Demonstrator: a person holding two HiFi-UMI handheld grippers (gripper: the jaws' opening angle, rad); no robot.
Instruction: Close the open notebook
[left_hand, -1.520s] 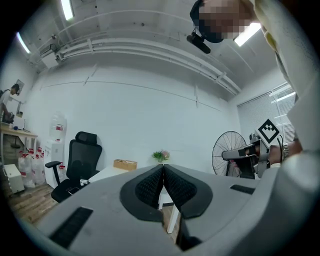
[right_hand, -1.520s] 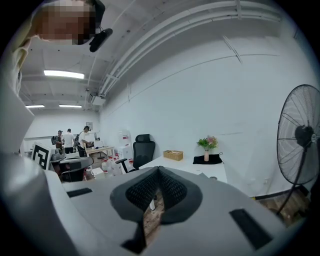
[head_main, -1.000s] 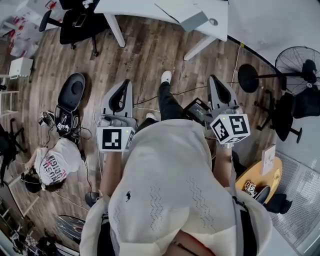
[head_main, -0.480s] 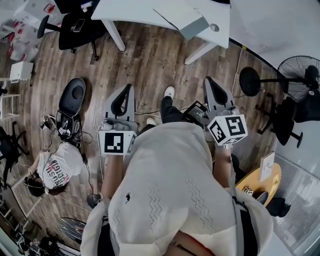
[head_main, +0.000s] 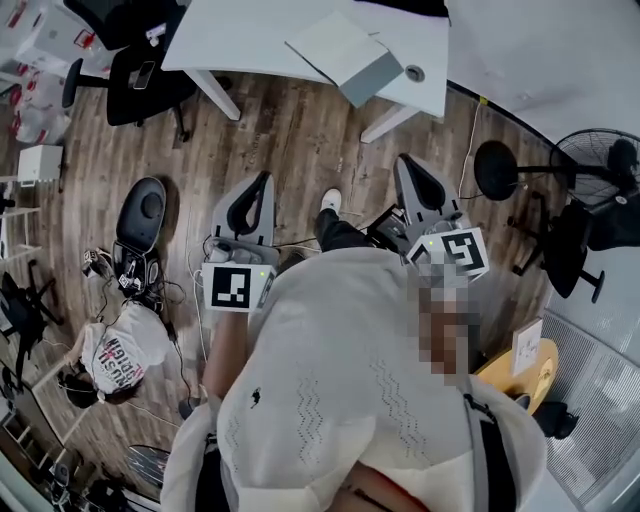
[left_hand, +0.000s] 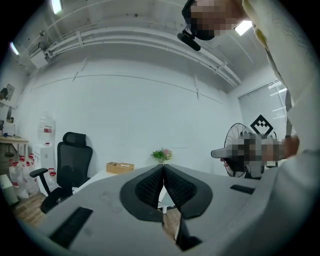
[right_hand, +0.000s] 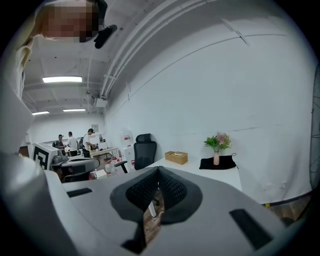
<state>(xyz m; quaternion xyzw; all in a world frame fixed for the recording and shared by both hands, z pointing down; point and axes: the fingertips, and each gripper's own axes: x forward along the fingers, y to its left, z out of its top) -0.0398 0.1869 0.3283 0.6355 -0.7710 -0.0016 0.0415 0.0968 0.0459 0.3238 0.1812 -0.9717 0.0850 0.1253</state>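
Notebook (head_main: 345, 55) lies open on the white bench (head_main: 250, 30) at the far side, a touch right of centre — well apart from both grippers. The left gripper (head_main: 262, 182) is held level above the wood floor (head_main: 300, 130), fingers pressed together, nothing between them. The right gripper (head_main: 405, 163) tips slightly down — fingers together too, empty.

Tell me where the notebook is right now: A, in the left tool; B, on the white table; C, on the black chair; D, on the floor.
B: in the head view the notebook lies on the table, near its front edge.
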